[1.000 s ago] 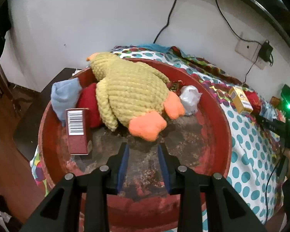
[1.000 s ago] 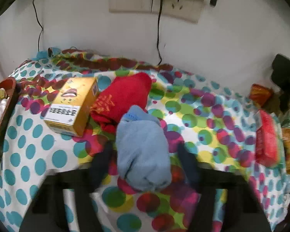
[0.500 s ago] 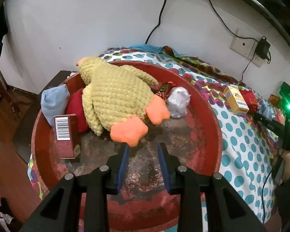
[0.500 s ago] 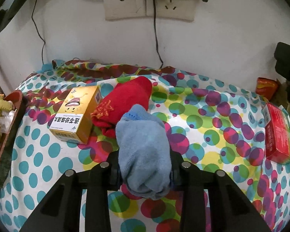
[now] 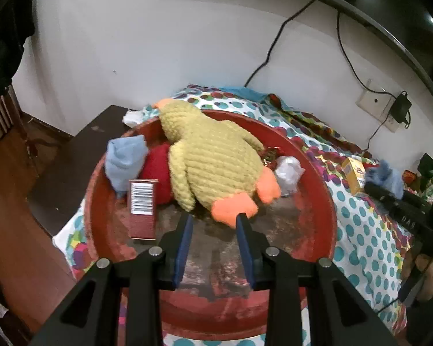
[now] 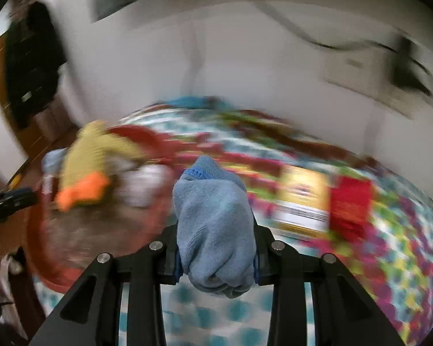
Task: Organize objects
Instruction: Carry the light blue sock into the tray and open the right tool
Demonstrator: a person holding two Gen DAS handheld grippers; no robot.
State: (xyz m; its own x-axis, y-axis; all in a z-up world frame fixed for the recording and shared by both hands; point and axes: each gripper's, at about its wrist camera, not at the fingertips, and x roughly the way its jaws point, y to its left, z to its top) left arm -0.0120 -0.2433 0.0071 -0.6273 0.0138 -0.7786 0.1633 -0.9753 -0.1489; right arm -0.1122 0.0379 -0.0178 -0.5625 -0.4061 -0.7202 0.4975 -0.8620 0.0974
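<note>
My right gripper (image 6: 216,256) is shut on a light blue sock (image 6: 215,227) and holds it in the air; that sock also shows in the left wrist view (image 5: 385,177). My left gripper (image 5: 213,230) is open and empty, over the near part of a red round tray (image 5: 317,178). In the tray lie a yellow knitted duck (image 5: 213,155), another blue sock (image 5: 124,161), a red cloth (image 5: 158,167), a dark red box with a barcode (image 5: 143,209) and a crumpled silver wrapper (image 5: 288,173). The right wrist view is motion-blurred.
A yellow box (image 6: 306,201) and a red sock (image 6: 349,204) lie on the polka-dot cloth (image 5: 360,230) right of the tray. A wall socket with charger (image 5: 386,109) is behind. A dark side table (image 5: 80,150) stands left of the tray.
My right gripper closed on the blue sock, lifted it off the cloth and swung left toward the tray. My left gripper has drawn back a little from the duck.
</note>
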